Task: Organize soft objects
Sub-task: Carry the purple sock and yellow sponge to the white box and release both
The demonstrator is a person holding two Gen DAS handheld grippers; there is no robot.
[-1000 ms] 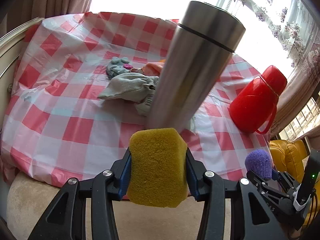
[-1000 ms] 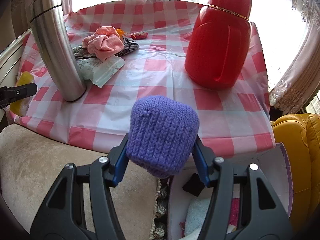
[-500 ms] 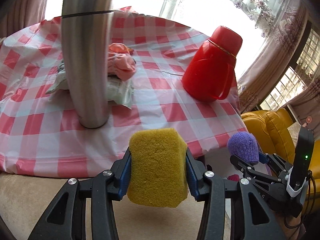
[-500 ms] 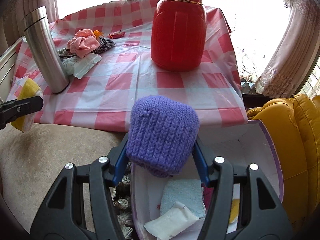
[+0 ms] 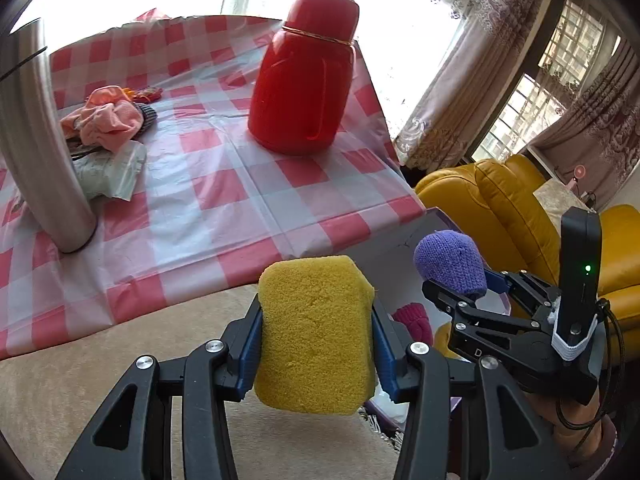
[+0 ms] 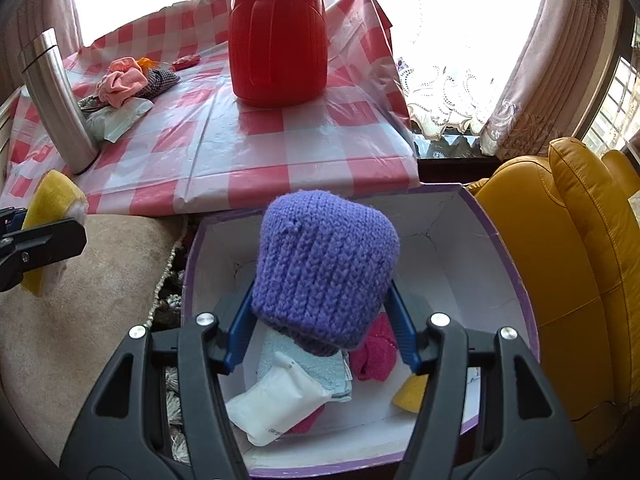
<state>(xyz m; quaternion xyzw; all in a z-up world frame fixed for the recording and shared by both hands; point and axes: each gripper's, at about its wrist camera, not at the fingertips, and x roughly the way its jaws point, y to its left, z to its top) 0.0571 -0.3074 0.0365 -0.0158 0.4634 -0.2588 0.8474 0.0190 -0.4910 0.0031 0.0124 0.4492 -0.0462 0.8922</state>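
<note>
Both grippers have swung away from the checked table toward the box since a second ago, each with its load unchanged.

Left wrist view: the left gripper [image 5: 318, 340] is clamped on a yellow sponge [image 5: 316, 332], a coarse, porous block with rounded corners, held over beige carpet [image 5: 60, 392] just off the table edge. Off to the right, the right gripper [image 5: 460, 280] carries a purple knitted piece [image 5: 450, 262]. A glossy red flask [image 5: 304, 80] stands on the plastic checked cloth [image 5: 208, 200]; a brushed steel flask [image 5: 32, 140] rises at the left, beside crumpled pink cloth [image 5: 108, 118].

Right wrist view: the right gripper [image 6: 322, 320] is closed on the ribbed, dome-shaped purple knit [image 6: 326, 268], above the open purple-rimmed box [image 6: 508, 256]. Inside lie a pale blue towel [image 6: 280, 356], a white packet [image 6: 276, 400], something pink and fuzzy [image 6: 376, 352] and a yellow corner [image 6: 410, 394]. A yellow leather sofa [image 6: 568, 240] crowds the box's right side; carpet lies open to its left.
</note>
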